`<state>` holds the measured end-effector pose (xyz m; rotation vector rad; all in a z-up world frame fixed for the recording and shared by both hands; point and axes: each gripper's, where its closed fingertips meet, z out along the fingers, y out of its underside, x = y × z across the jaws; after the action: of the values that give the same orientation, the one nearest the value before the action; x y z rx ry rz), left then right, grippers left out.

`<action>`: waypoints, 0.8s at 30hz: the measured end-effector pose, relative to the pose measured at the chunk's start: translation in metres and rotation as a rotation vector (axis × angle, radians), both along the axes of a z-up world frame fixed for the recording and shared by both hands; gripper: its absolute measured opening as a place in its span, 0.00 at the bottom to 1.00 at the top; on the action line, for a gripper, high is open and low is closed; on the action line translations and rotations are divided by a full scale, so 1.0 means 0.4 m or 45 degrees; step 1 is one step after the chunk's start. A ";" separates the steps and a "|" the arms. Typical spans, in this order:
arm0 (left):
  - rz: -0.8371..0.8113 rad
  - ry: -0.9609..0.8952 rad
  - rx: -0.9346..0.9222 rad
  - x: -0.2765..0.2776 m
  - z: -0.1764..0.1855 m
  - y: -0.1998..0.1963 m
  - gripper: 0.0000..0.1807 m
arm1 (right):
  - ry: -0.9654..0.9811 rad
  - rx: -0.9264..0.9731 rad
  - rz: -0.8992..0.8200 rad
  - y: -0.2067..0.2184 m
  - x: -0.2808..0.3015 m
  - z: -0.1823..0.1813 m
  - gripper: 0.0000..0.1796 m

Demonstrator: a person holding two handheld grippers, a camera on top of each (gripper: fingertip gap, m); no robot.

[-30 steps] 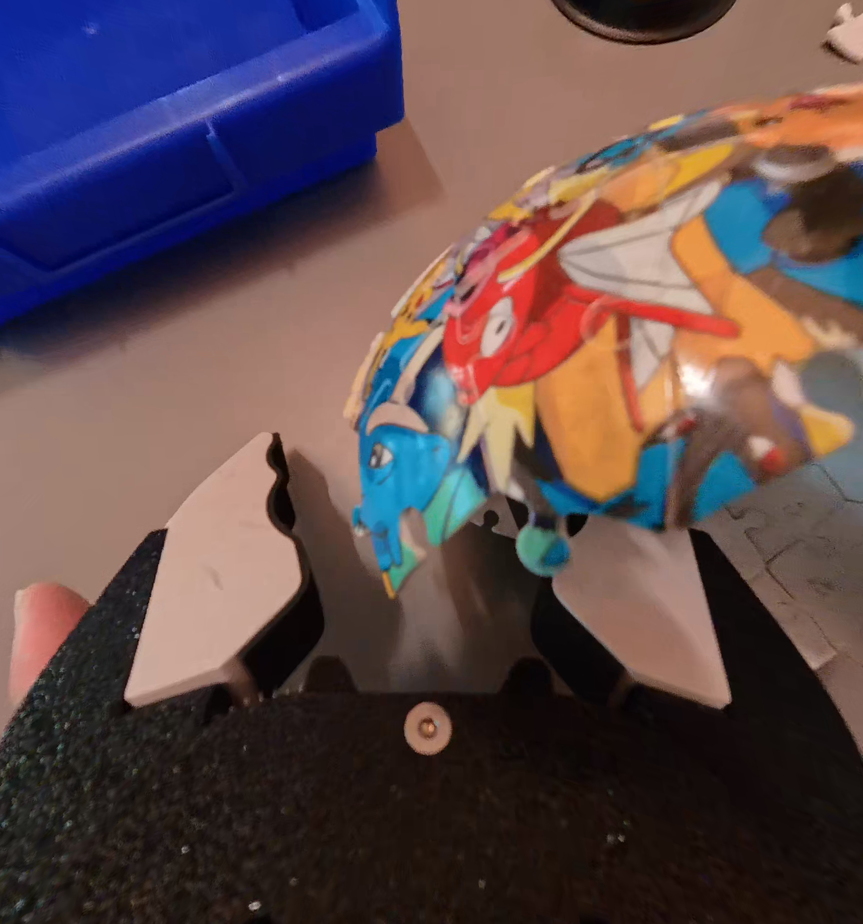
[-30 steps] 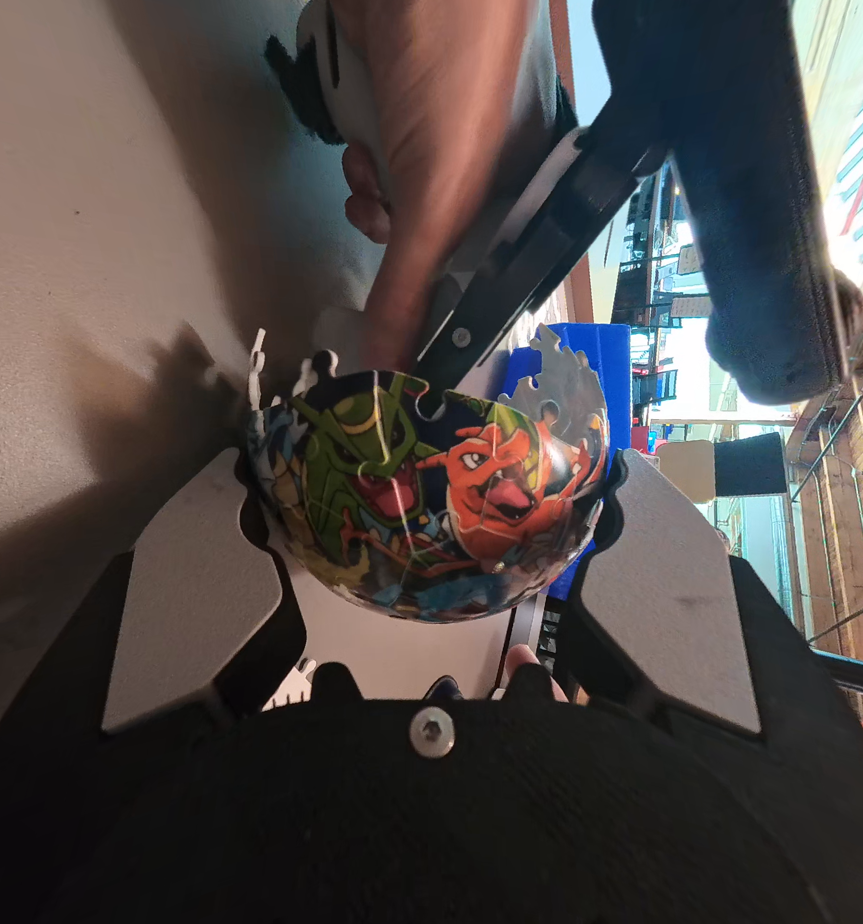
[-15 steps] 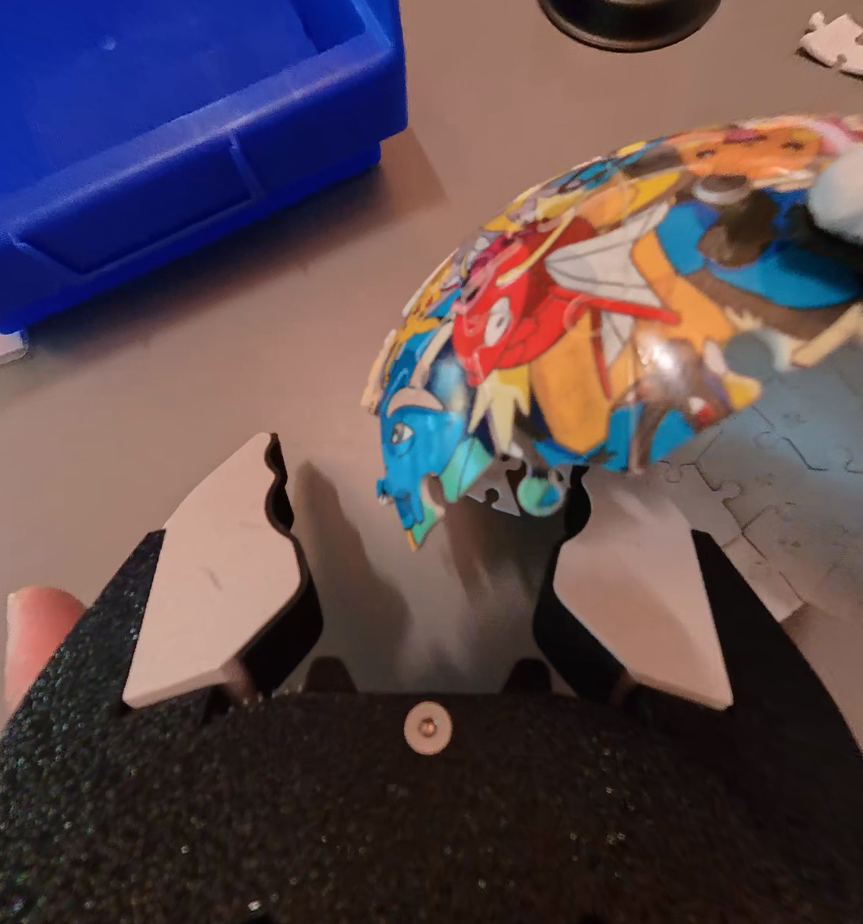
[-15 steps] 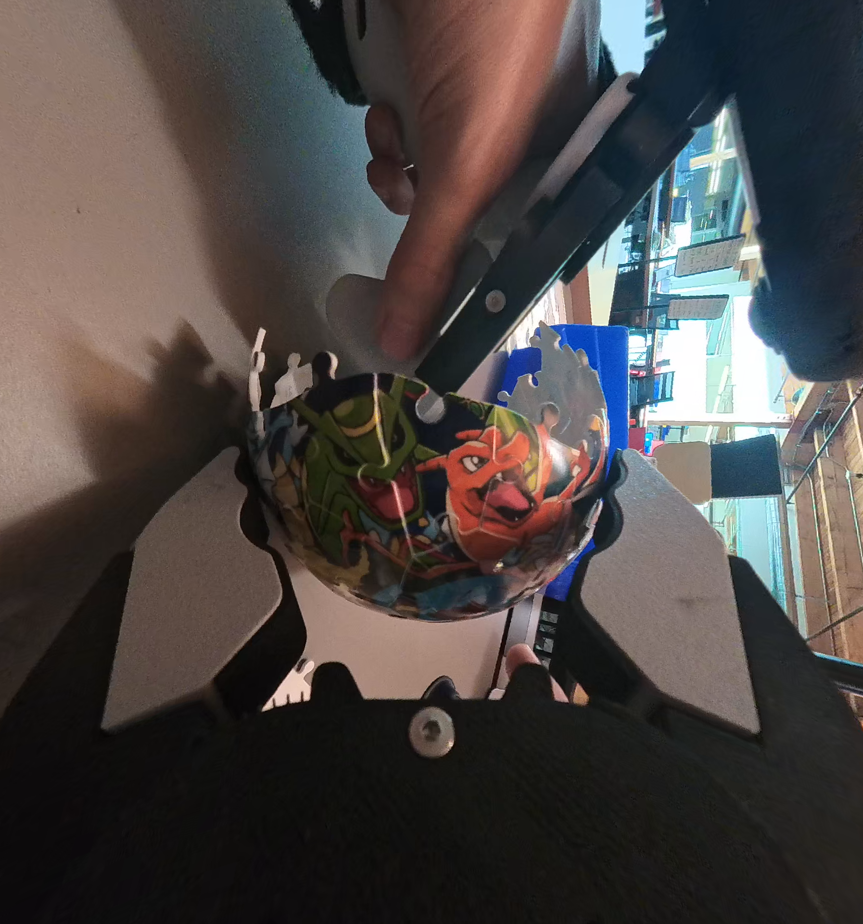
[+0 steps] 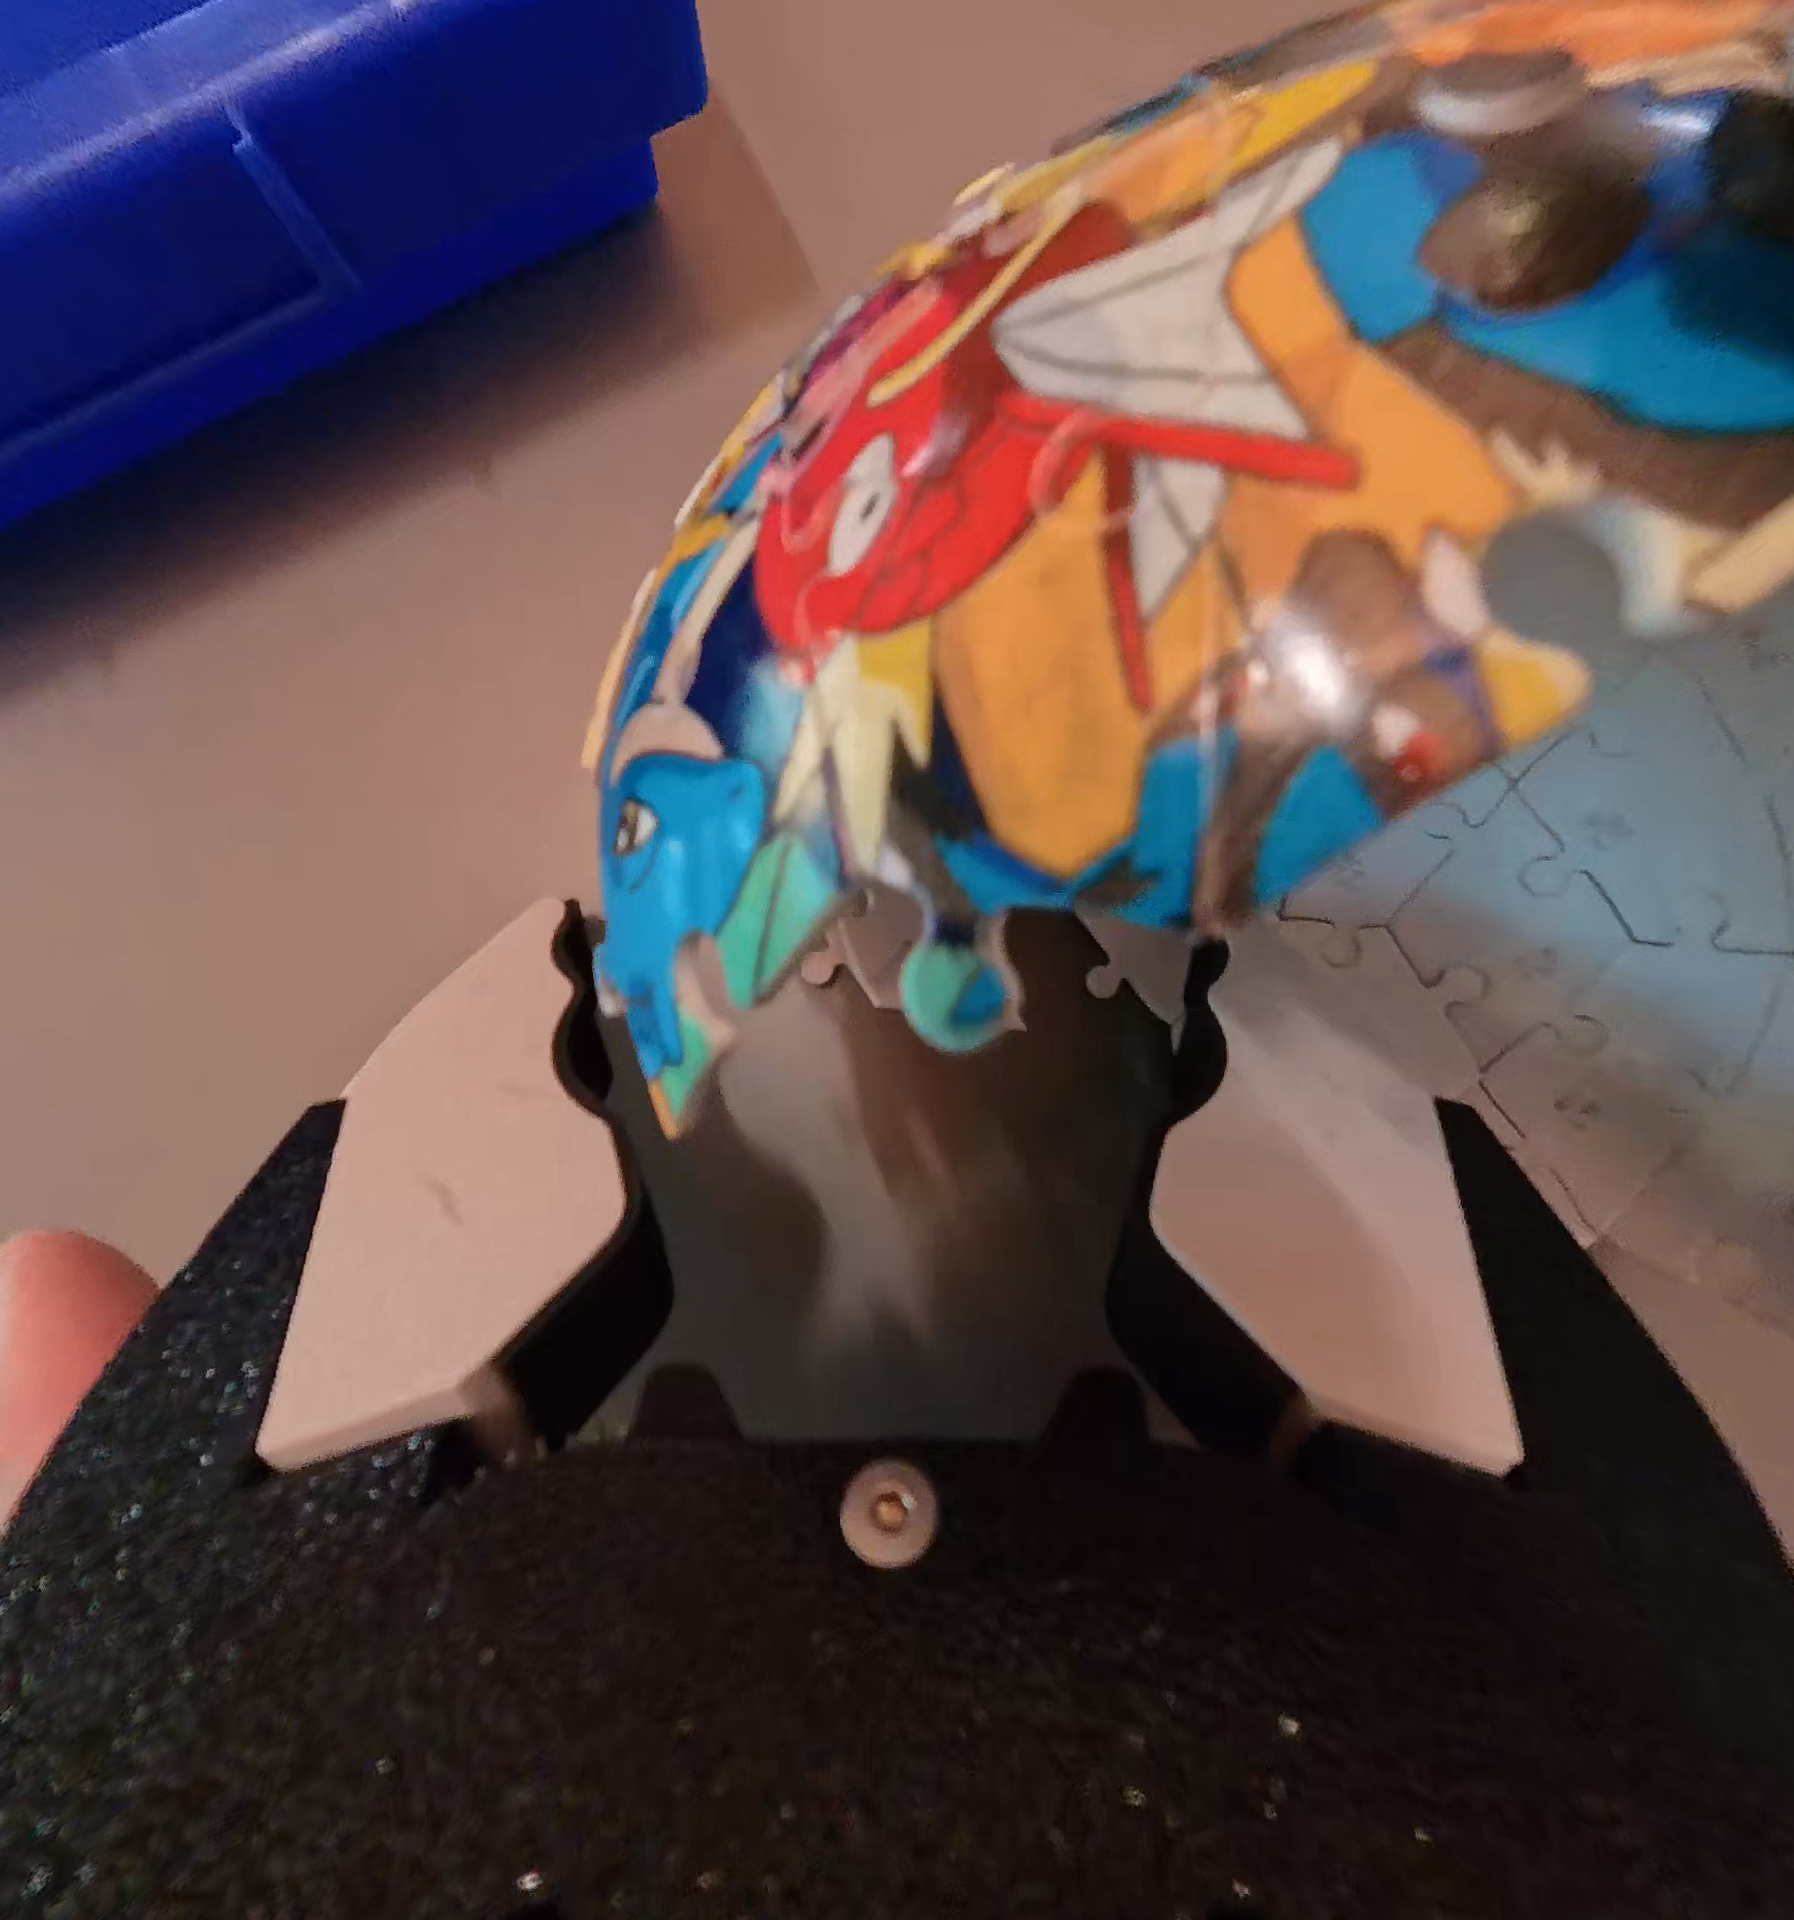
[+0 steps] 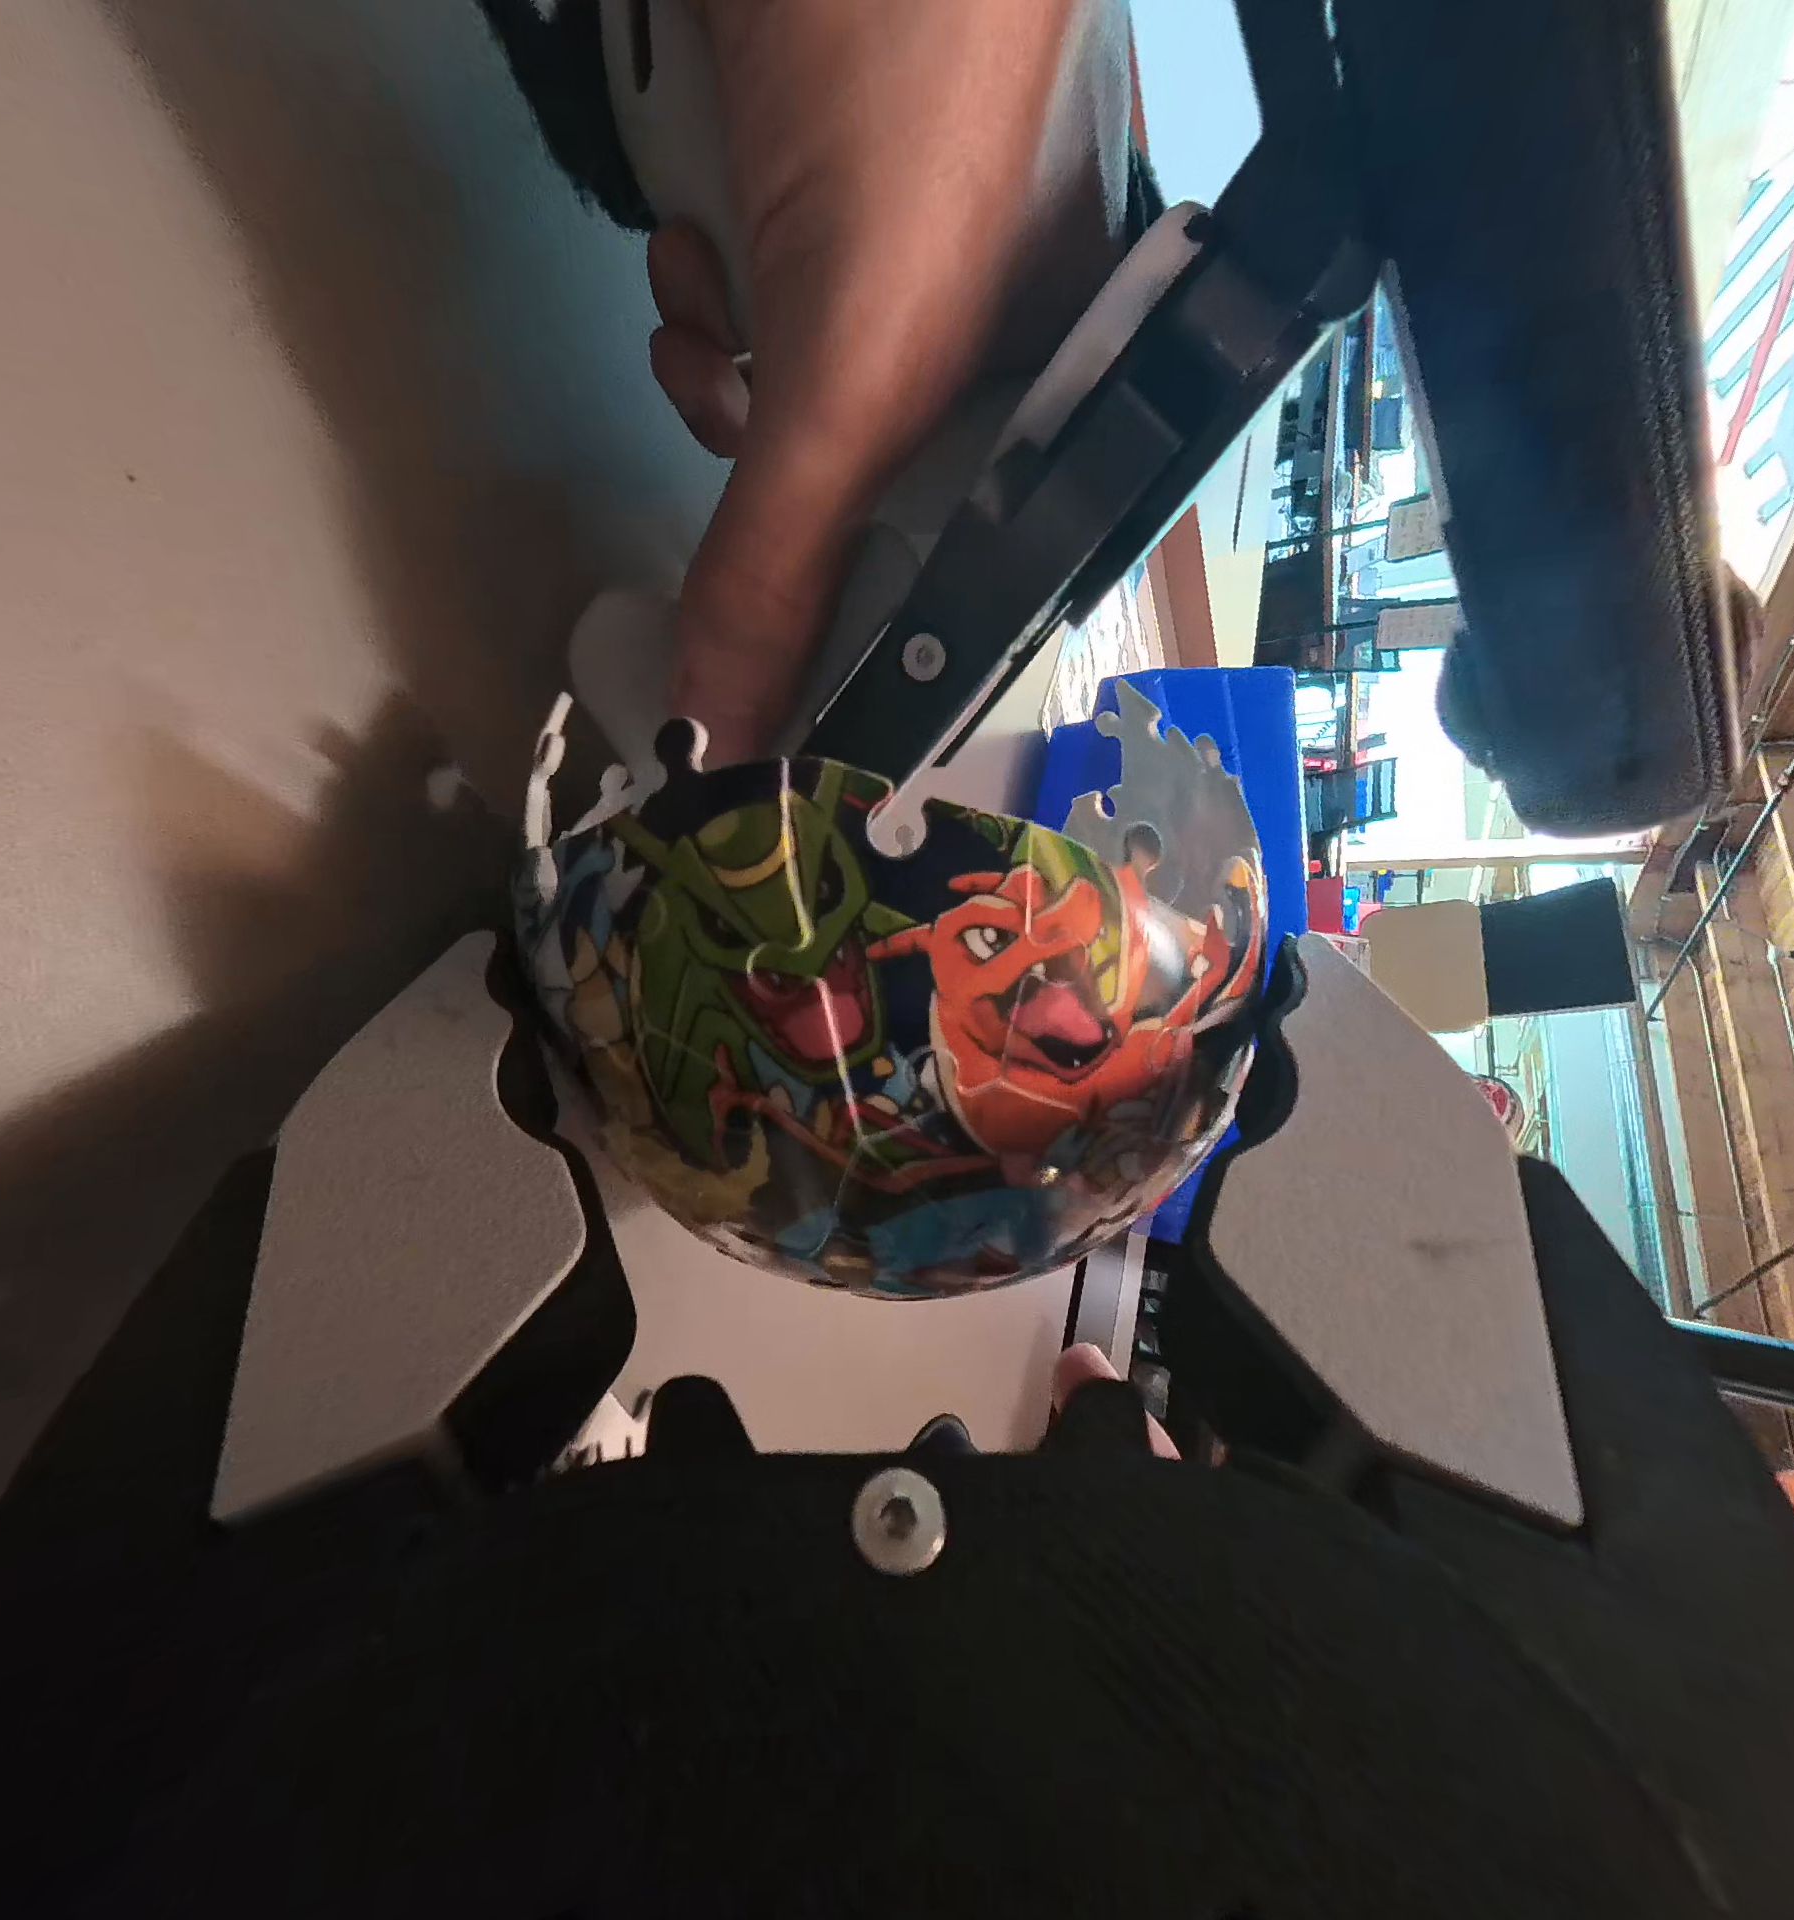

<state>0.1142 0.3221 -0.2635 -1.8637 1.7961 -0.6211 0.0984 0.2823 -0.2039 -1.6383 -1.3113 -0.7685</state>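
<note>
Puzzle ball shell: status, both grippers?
Right gripper shut on puzzle ball shell, held off the table. Left gripper open, its fingertips at the shell's jagged rim. Blue bin behind, apart.

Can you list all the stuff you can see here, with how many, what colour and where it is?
puzzle ball shell: one, many-coloured cartoon print with a grey inside, unfinished jagged rim, clamped between the right tongs' fingers; its rim sits at the left tongs' tips
blue bin: one, blue, on the table beyond the shell, upper left in the left wrist view
table: one, grey-brown, under everything
hand: one, gripping the left tongs' handle above the shell
left tongs: one, black with grey fingers, open around the shell's rim
right tongs: one, black with grey fingers, shut on the shell
</note>
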 end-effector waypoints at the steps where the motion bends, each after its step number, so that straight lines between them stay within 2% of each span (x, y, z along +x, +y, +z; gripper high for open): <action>1: 0.011 0.005 0.002 -0.001 0.000 0.000 0.59 | 0.004 -0.002 -0.006 0.000 0.001 0.000 0.72; 8: -0.103 -0.085 0.094 0.012 0.011 -0.002 0.58 | 0.024 -0.007 -0.009 0.001 0.000 -0.001 0.72; 24: -0.097 -0.134 0.104 0.019 0.011 0.021 0.65 | 0.011 -0.005 0.003 -0.001 -0.004 0.001 0.72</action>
<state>0.1219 0.3303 -0.2593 -1.6844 1.8039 -0.6507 0.0967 0.2821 -0.2037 -1.6413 -1.3091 -0.7572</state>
